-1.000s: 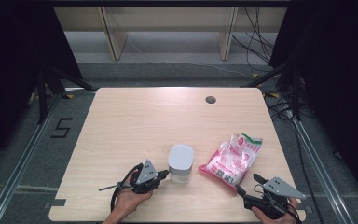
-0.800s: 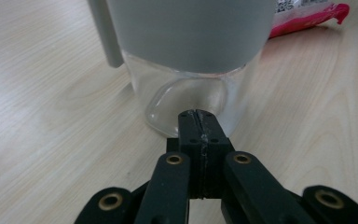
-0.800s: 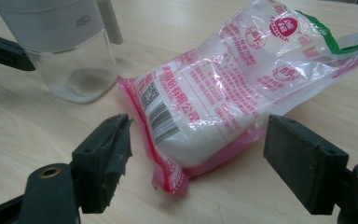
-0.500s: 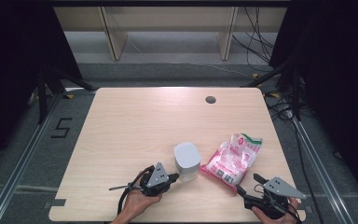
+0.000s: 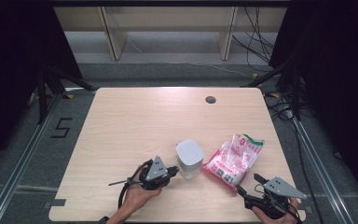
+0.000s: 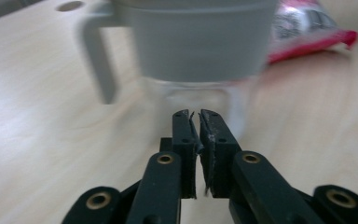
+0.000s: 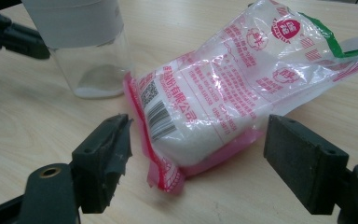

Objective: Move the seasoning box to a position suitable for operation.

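Note:
A clear jar with a white lid and side handle stands on the table's front middle; it looms close and blurred in the left gripper view. My left gripper lies just left of the jar's base, tips pointing at it. Its jaws have just been opening to a thin slit, with nothing between them. A pink and clear bag of white granules lies right of the jar. My right gripper stands wide open facing the bag's near end, jaws either side without touching.
The wooden table has a round cable hole at its back right. Beyond the table stand shelf legs and loose cables on the floor. A metal rail runs along each side of the table.
The jar and my left gripper have shifted a little to the right since a second ago. The right gripper and the bag have stayed put.

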`<state>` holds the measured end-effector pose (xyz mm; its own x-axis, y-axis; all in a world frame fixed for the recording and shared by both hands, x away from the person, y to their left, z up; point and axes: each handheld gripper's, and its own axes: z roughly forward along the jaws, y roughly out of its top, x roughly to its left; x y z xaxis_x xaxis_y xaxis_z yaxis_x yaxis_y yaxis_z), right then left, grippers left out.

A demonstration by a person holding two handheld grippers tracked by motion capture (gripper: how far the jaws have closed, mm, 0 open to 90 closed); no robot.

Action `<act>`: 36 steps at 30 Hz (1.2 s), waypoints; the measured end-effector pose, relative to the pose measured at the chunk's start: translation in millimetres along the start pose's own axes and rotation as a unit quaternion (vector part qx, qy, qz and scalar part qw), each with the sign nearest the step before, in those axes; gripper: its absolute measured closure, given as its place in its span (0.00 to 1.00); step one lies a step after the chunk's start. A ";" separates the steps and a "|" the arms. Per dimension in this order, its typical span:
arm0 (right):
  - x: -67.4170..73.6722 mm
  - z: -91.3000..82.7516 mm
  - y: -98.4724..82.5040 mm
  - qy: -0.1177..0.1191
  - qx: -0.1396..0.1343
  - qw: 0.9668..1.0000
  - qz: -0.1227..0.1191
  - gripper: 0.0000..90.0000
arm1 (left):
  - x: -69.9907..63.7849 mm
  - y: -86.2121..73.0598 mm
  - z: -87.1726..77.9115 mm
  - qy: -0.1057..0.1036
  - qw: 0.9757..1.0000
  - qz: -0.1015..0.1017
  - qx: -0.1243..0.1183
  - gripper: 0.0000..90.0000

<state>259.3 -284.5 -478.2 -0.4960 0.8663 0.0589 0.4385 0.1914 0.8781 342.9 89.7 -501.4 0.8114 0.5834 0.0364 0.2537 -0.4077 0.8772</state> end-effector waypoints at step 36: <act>-2.2 2.3 -0.5 0.003 0.002 1.000 -0.008 0.26 | 60.6 17.0 37.6 0.025 0.999 -0.007 -0.022 0.90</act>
<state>261.9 -285.4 -479.9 -0.5067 0.8608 0.0483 0.4337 0.2061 0.8772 416.2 91.8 -502.2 0.7804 0.6236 0.0465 0.2405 -0.3680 0.8982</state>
